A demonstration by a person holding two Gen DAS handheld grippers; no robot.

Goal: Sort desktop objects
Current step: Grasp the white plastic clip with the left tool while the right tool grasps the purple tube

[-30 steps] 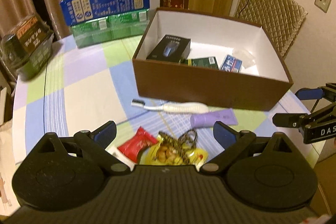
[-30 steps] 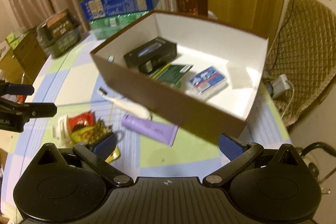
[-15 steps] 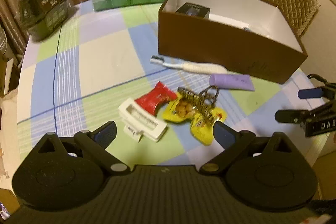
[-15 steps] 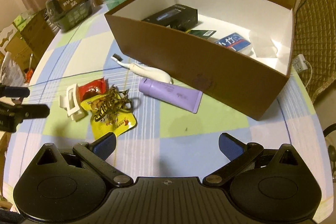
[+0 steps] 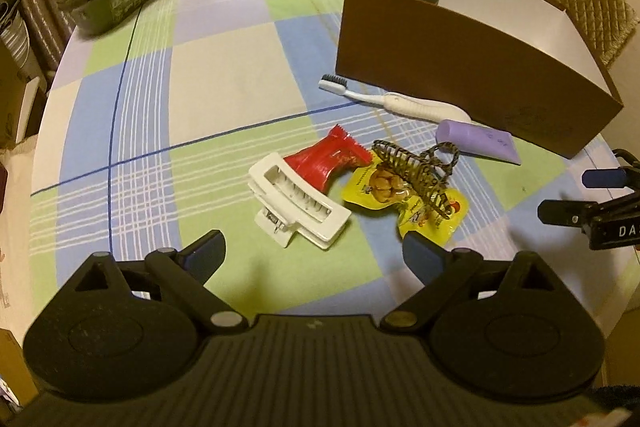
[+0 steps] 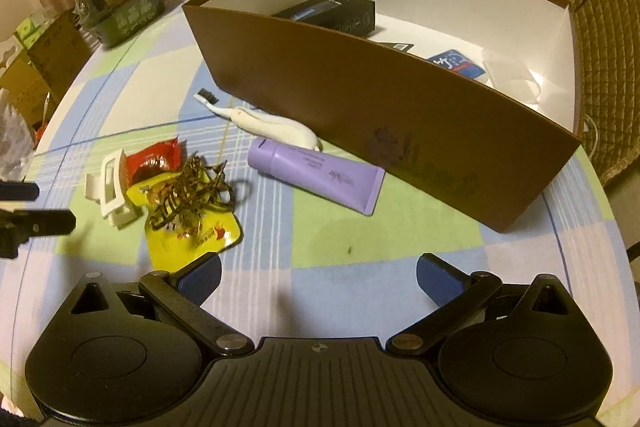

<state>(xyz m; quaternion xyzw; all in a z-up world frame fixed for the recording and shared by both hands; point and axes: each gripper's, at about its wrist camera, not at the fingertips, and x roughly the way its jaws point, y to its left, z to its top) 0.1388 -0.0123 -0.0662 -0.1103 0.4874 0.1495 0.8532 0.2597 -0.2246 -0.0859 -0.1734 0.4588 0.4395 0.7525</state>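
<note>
While my left gripper hangs over the white clip, its jaws gape with nothing between them, having just narrowed slightly. My right gripper is also released, above bare table. Clip, red packet, yellow packet, toothbrush and purple tube lie beside the box.

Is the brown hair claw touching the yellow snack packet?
Touching. The left wrist view shows the brown hair claw lying directly on top of the yellow snack packet.

Brown box wall hides most contents; toothbrush handle end tucked behind
</note>
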